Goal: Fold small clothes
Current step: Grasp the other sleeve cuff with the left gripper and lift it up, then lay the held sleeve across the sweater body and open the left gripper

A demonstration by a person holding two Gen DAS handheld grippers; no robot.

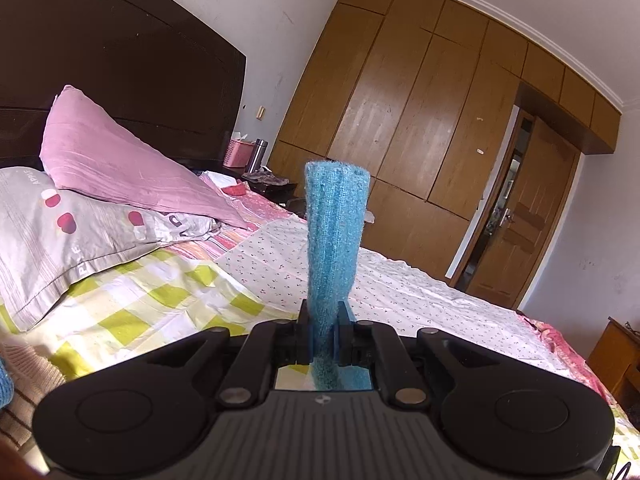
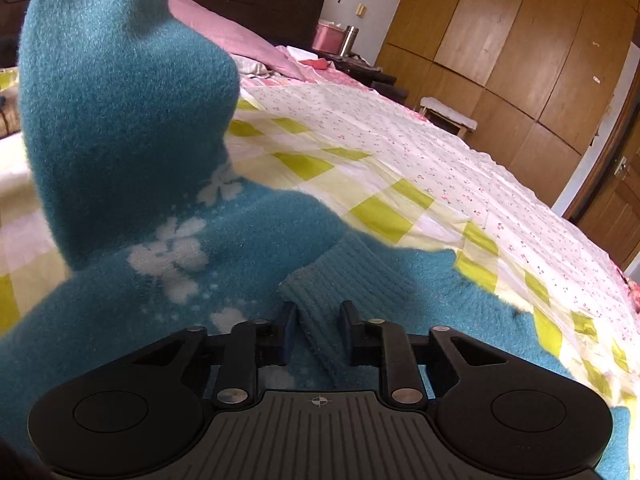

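A fluffy blue garment with white flower marks [image 2: 132, 128] hangs and drapes over the bed. My left gripper [image 1: 323, 334] is shut on a ribbed blue cuff [image 1: 335, 236] that sticks up between its blue pads, held above the bed. My right gripper [image 2: 318, 334] is shut on another ribbed cuff [image 2: 340, 280] of the same garment, low over the bedspread. The rest of the garment rises to the upper left in the right wrist view, toward the left gripper, which is out of that view.
The bed has a yellow-checked and floral bedspread [image 1: 400, 292]. A pink pillow [image 1: 120, 160] and a grey pillow [image 1: 68, 232] lie by the dark headboard [image 1: 132, 60]. A wooden wardrobe [image 1: 420, 100] and a door [image 1: 524, 216] stand beyond the bed. A nightstand holds a pink basket [image 1: 240, 152].
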